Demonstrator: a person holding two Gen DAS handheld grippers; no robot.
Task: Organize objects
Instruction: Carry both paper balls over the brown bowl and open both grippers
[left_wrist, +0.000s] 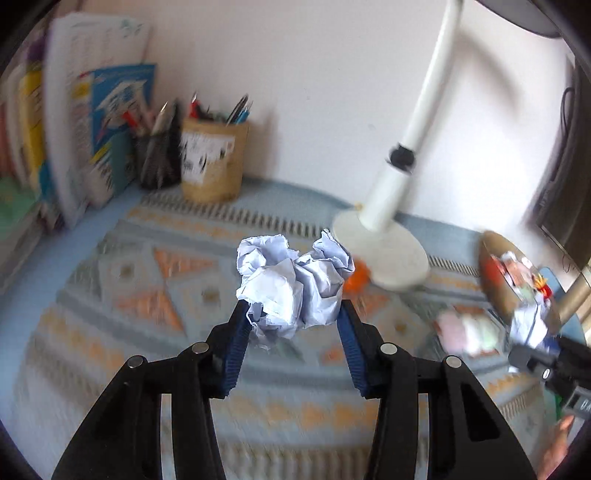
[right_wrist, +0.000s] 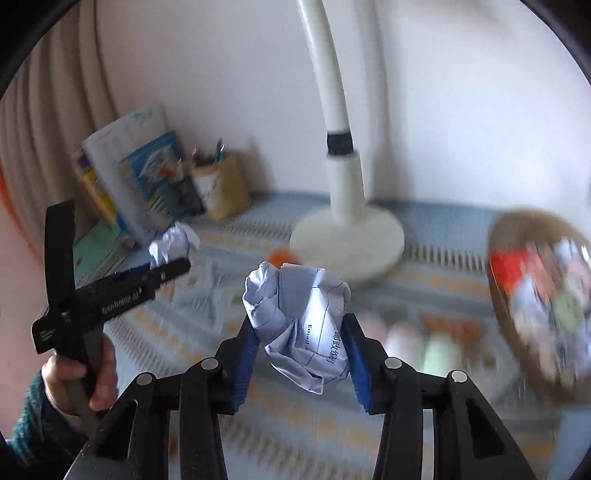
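My left gripper (left_wrist: 293, 308) is shut on a crumpled ball of pale paper (left_wrist: 293, 280) and holds it above the patterned mat (left_wrist: 147, 280). My right gripper (right_wrist: 299, 321) is shut on a second crumpled paper ball (right_wrist: 304, 317) with printed lines and text, also held above the mat. The left gripper (right_wrist: 168, 267) shows in the right wrist view at the left, its paper ball (right_wrist: 171, 242) between its fingers. A brown basket (right_wrist: 539, 302) with colourful scraps stands at the right, and also shows in the left wrist view (left_wrist: 517, 280).
A white desk lamp (left_wrist: 384, 243) stands at the back centre, with a small orange object (left_wrist: 356, 277) by its base. Two pen cups (left_wrist: 212, 162) and leaning books (left_wrist: 92, 122) stand at the back left. Pastel erasers (right_wrist: 417, 343) lie on the mat near the basket.
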